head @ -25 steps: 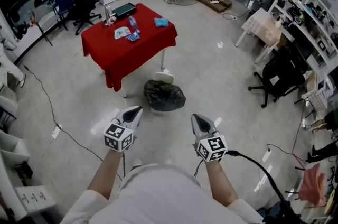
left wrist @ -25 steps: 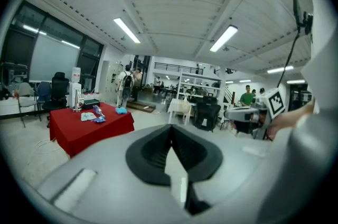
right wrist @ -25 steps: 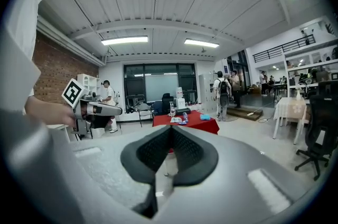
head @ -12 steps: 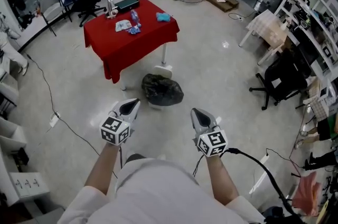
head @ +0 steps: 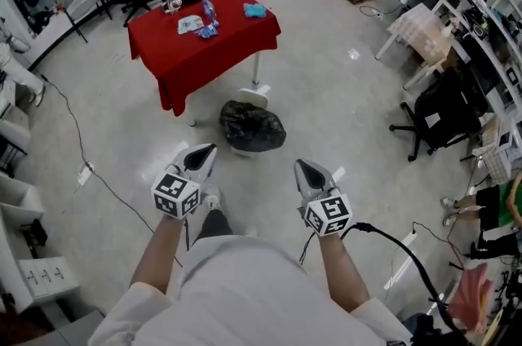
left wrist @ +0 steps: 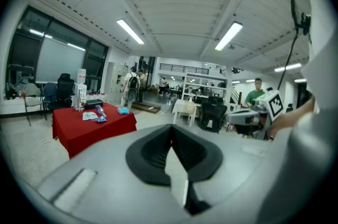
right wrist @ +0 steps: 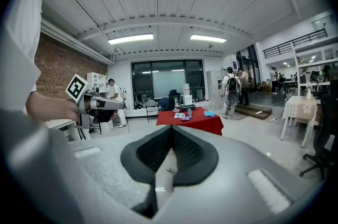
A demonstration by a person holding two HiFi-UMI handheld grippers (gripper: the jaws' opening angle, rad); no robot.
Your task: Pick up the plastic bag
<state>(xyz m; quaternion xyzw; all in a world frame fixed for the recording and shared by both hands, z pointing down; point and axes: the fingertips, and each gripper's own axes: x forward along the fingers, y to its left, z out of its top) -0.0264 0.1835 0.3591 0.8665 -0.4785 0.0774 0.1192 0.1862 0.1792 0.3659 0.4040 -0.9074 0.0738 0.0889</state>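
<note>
A black plastic bag (head: 252,127) lies crumpled on the pale floor just in front of the red-clothed table (head: 174,64). My left gripper (head: 206,149) hovers near me, short of the bag and to its left, jaws shut with nothing between them. My right gripper (head: 303,166) hangs to the bag's right, also short of it, shut and empty. Both gripper views look level across the room, so the bag is hidden there; the red table (left wrist: 79,130) (right wrist: 203,122) shows in each.
The table carries a bottle, a blue cloth (head: 254,10) and small items. A white table foot (head: 254,98) stands behind the bag. A cable (head: 90,164) runs on the floor at left. Black office chairs (head: 440,112) and desks stand at right. People stand far across the room.
The view has shifted forward slightly; the bag and table sit a little higher and closer. Both grippers stay shut and keep about the same places in the view.
</note>
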